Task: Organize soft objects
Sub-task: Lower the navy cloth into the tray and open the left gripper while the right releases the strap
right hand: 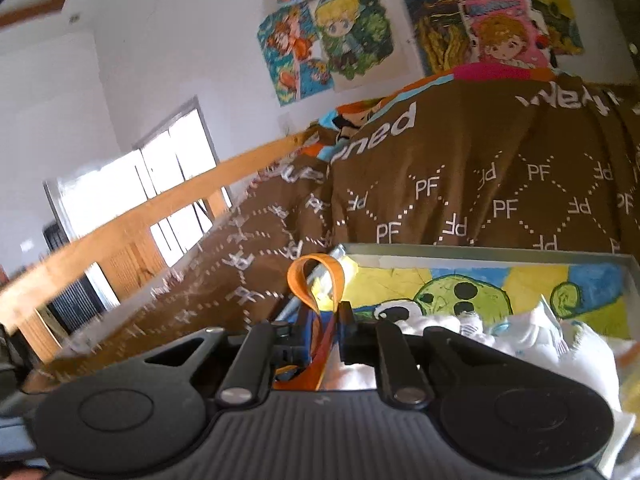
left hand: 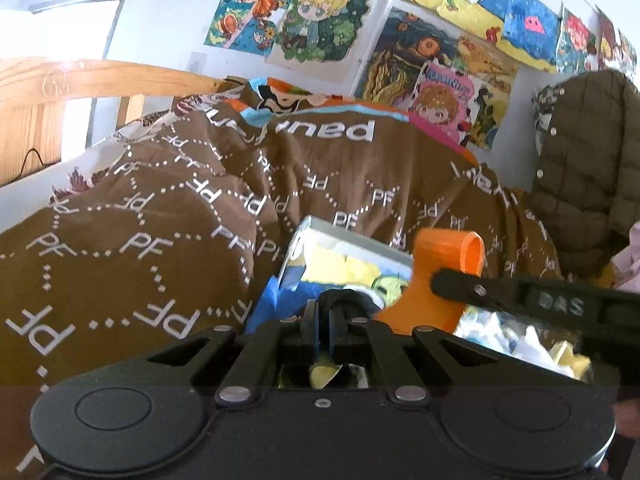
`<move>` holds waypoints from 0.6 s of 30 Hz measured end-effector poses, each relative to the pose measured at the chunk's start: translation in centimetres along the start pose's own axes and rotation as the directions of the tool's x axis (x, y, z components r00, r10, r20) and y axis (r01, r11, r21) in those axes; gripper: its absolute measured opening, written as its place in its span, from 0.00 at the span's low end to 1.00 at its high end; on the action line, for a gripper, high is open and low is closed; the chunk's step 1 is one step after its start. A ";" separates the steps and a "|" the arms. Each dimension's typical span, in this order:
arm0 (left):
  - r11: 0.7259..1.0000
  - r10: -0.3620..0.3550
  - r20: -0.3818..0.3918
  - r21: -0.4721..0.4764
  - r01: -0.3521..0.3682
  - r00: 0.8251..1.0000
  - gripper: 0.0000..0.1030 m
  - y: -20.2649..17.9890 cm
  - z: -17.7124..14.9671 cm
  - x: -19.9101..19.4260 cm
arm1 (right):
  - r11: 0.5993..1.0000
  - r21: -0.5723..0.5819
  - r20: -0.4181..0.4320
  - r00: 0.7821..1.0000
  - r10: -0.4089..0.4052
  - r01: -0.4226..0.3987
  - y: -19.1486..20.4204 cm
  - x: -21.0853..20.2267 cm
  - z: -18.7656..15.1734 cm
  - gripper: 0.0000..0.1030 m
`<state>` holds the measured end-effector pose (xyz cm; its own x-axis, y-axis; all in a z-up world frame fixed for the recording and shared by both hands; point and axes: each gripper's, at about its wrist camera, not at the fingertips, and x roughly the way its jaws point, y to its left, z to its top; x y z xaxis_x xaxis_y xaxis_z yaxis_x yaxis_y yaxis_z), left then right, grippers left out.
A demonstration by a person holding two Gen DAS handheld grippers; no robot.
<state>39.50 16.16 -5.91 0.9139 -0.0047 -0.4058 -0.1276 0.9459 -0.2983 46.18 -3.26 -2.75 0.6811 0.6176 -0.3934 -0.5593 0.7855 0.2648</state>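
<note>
The left gripper [left hand: 334, 312] has its fingers drawn close together on the blue edge of a shallow box [left hand: 352, 248], with a scrap of yellow paper [left hand: 324, 374] showing just behind the fingertips; whether it truly pinches the edge or only touches it cannot be told. Just to its right, the other tool's orange finger [left hand: 448, 264] and black arm cross over the box.

The right gripper [right hand: 320, 320] is closed on an orange strap [right hand: 316, 280], which loops up ahead of the fingers and runs back down between them. The loop stands at the near left corner of the box [right hand: 480, 252].

Directly ahead and to the right of this gripper, the box lies open, its floor painted with a green cartoon creature on yellow and blue. White soft cloths [right hand: 520, 332] are heaped in the near part of it, beside the right finger.

Beyond the box in both views rises a brown blanket [left hand: 160, 220] printed with white letters, with a wooden rail [right hand: 140, 216] to the left and colourful drawings [left hand: 320, 20] on the wall behind. A quilted olive jacket [left hand: 580, 160] hangs far right.
</note>
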 end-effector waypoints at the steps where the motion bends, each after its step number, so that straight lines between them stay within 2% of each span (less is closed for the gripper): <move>1: 1.000 0.002 -0.009 0.010 -0.002 1.000 0.04 0.1 -0.2 0.1 | 1.000 -0.019 -0.012 1.000 -0.015 0.015 0.2 0.4 -0.2 0.13; 5: 0.999 0.003 -0.034 0.038 -0.001 0.999 0.04 0.3 -1.1 0.3 | 0.995 -0.082 -0.042 0.997 -0.059 0.055 0.9 1.3 -0.8 0.18; 12: 0.999 -0.038 -0.086 0.033 0.041 0.996 0.05 1.2 -2.3 0.6 | 0.991 -0.110 -0.068 0.995 -0.079 0.071 0.8 2.0 -1.5 0.25; 18: 0.999 -0.043 -0.095 0.020 0.045 0.995 0.13 1.3 -2.3 0.6 | 0.990 -0.125 -0.073 0.994 -0.081 0.071 0.7 1.8 -1.4 0.31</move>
<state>38.98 16.67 -8.54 0.8778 -0.0758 -0.4729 -0.0790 0.9510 -0.2990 46.32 -1.62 -4.53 0.6874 0.5476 -0.4771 -0.5643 0.8162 0.1239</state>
